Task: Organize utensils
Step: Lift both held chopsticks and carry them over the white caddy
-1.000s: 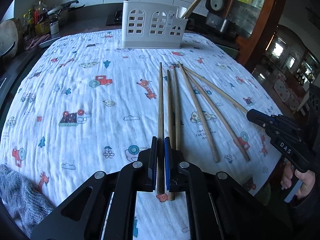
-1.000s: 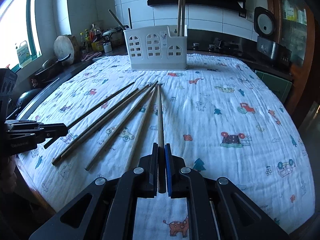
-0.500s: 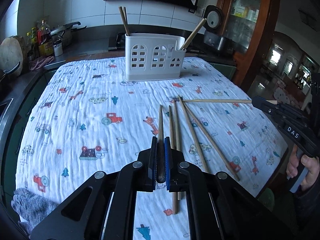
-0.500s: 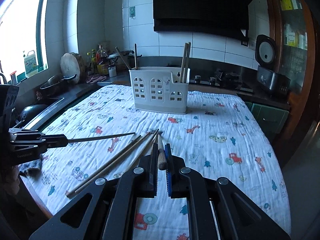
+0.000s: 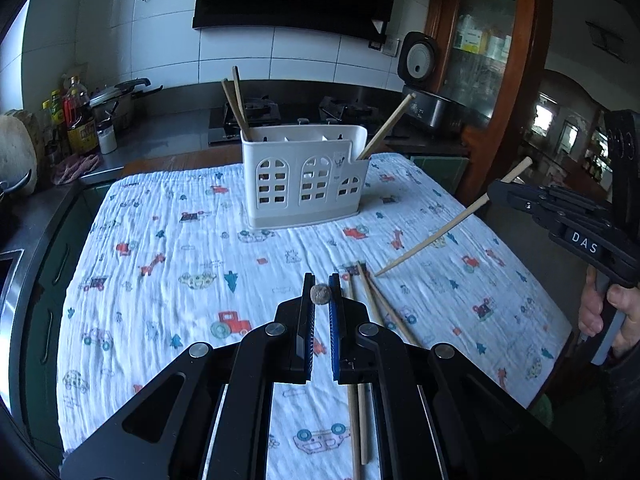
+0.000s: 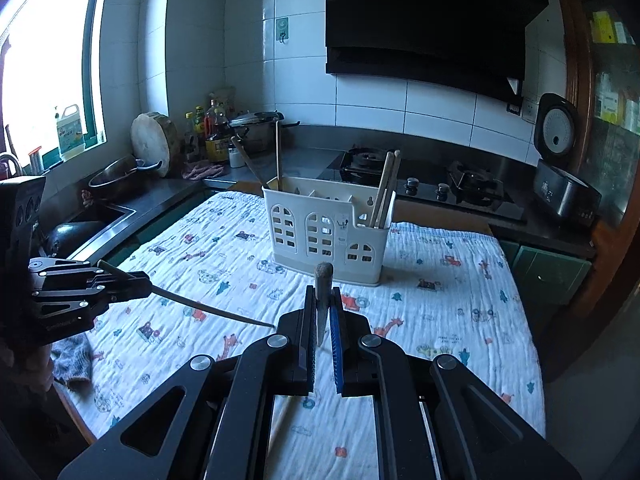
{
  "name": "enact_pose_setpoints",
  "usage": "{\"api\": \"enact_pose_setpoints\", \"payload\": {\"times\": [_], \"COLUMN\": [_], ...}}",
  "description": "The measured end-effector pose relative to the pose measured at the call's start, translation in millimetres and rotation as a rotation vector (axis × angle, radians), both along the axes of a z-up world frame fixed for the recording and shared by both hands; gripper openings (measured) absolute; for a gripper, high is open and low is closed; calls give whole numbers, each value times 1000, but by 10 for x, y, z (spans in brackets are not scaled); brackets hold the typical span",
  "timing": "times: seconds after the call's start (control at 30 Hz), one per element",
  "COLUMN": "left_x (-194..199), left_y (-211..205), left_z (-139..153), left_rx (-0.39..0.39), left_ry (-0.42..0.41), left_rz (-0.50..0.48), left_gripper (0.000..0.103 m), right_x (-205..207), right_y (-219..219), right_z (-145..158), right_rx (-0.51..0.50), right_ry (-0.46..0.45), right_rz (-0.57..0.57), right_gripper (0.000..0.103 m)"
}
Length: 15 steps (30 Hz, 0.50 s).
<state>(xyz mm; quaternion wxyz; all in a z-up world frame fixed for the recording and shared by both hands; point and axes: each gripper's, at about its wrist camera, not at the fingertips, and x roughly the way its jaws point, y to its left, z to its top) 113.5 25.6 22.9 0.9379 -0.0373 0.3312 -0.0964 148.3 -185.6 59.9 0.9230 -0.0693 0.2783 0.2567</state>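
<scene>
- Gripping one chopstick each: the left gripper (image 5: 321, 294) clamps a dark chopstick (image 5: 320, 293) end-on at frame centre; the right gripper (image 6: 323, 310) pinches a pale chopstick (image 6: 323, 280).
- Best bet: tip each upright over the white holder (image 5: 306, 184), upper centre, before letting go.
- Spare chopsticks (image 5: 386, 308) lie lower right on the printed cloth (image 5: 160, 264); the stove (image 6: 420, 178) sits behind.

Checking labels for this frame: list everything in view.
Caddy: one, white, far side of cloth.
Caddy chopsticks: four, wood, two at each end.
Loose chopsticks: several, wood, on cloth by left tool.
Cloth: one, white printed, over table.
Rice cooker: one, black, counter right.
Dark chopstick: one, in left tool.
Pale chopstick: one, in right tool.
Left tool: black, shut.
Right tool: black, shut.
</scene>
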Motion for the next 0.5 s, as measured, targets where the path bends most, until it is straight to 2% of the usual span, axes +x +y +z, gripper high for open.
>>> {"api": "enact_pose_setpoints", "payload": {"times": [0.23, 0.5], "left_x": [347, 643], "left_y": [45, 127], "left_z": [363, 1043], "left_rx": [16, 23], "left_ry": [-27, -126], "left_rz": [-18, -29], "left_gripper": [5, 5], "right_x": [375, 757], "right_y": [76, 126], "right_z": [460, 994], "right_rx": [-16, -22], "right_ry": [10, -29], "right_rz": [42, 60], "right_gripper": [7, 7]}}
